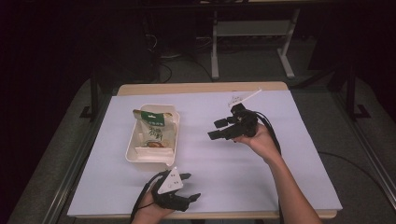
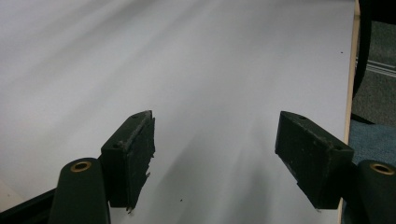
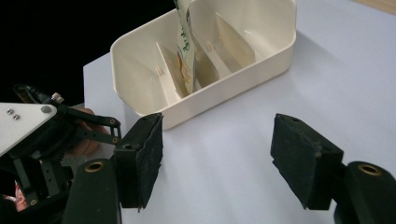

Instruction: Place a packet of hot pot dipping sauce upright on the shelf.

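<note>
A cream divided tray [image 1: 132, 143] stands on the pale sheet at centre left, and a green-and-white snack pouch [image 1: 154, 126] leans inside it. In the right gripper view the tray [image 3: 140, 95] lies just beyond the jaws with the pouch [image 3: 185, 44] standing on edge between its dividers. My left gripper [image 1: 191, 186] rests open near the front edge, below the tray, its jaws wide apart over bare sheet [image 2: 215, 154]. My right gripper [image 1: 215, 129] is held open right of the tray, pointing toward it, with nothing between its jaws [image 3: 217, 154].
A white paper scrap [image 1: 243, 97] lies at the back of the table. The pale sheet [image 1: 280, 177] covers most of the wooden table. Desk legs and cables stand on the dark floor behind. The table's right edge [image 2: 349, 93] appears in the left gripper view.
</note>
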`<state>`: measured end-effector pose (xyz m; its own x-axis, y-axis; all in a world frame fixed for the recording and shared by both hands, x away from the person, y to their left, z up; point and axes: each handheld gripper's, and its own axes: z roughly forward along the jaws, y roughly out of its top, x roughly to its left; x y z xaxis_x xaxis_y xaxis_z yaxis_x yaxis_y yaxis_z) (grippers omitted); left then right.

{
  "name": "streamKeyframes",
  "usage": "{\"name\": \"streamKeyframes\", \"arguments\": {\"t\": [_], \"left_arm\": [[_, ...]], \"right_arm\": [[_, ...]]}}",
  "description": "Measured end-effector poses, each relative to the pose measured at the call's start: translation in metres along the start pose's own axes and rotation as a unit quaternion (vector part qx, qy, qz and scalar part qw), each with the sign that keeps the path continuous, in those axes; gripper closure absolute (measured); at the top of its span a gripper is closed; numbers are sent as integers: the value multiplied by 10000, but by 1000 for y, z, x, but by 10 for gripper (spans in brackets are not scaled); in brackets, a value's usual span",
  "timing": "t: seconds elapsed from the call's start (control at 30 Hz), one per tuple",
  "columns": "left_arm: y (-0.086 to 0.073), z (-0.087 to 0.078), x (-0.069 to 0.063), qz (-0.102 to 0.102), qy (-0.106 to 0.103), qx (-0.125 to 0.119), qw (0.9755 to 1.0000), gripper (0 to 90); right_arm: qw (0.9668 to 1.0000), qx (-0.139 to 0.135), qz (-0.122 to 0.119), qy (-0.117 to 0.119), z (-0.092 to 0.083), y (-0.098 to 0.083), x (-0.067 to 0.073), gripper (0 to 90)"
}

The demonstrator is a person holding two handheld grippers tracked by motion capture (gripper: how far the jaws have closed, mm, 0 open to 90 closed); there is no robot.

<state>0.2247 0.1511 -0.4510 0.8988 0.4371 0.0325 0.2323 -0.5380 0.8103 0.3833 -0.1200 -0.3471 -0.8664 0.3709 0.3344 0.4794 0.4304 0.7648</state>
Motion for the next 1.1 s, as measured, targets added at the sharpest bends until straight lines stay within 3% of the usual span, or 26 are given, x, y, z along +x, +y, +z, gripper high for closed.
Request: {"name": "streamKeyframes", "arguments": {"t": [0.63, 1.1], "left_arm": [[-1, 0, 1, -28, -68, 20, 10000, 279], [-1, 0, 2, -71, -56, -23, 10000, 274]], "right_arm": [[9997, -55, 143, -164, -31, -49, -2, 331], [9992, -29, 283, -287, -44, -84, -1, 331]]}}
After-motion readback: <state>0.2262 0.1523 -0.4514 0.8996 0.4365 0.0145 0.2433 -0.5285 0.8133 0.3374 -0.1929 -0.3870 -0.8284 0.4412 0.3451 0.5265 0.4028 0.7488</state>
